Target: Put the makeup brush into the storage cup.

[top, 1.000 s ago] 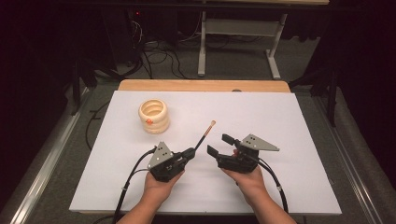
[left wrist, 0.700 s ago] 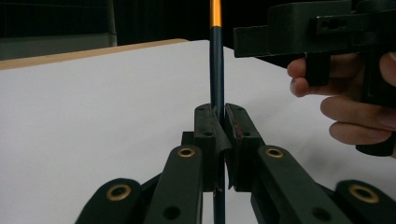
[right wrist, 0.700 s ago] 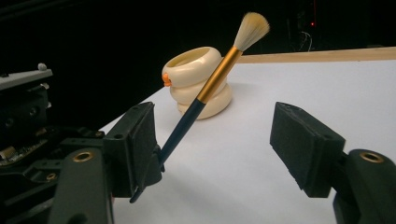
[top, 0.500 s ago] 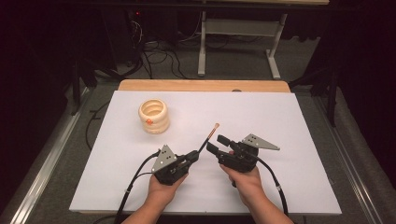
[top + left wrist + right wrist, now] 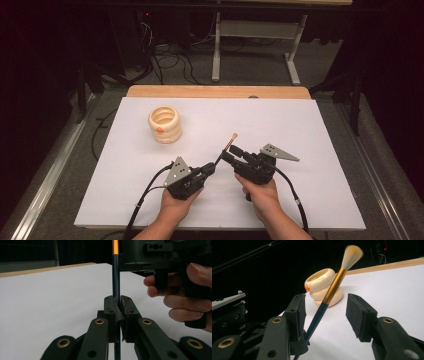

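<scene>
1. The brush [image 5: 228, 148], clamped by its dark handle in the left tool [image 5: 211, 168], has tipped up more steeply than a second ago; its bristle end now lies a little nearer the worktop's [image 5: 300, 125] near edge and farther toward its right edge.
2. The left tool itself has shifted slightly toward the near edge.
3. The right tool [image 5: 229, 154] has just been closing its jaws: the brush handle now stands between them, against one pad [image 5: 298, 312], with a gap left to the other pad [image 5: 359, 315].
</scene>
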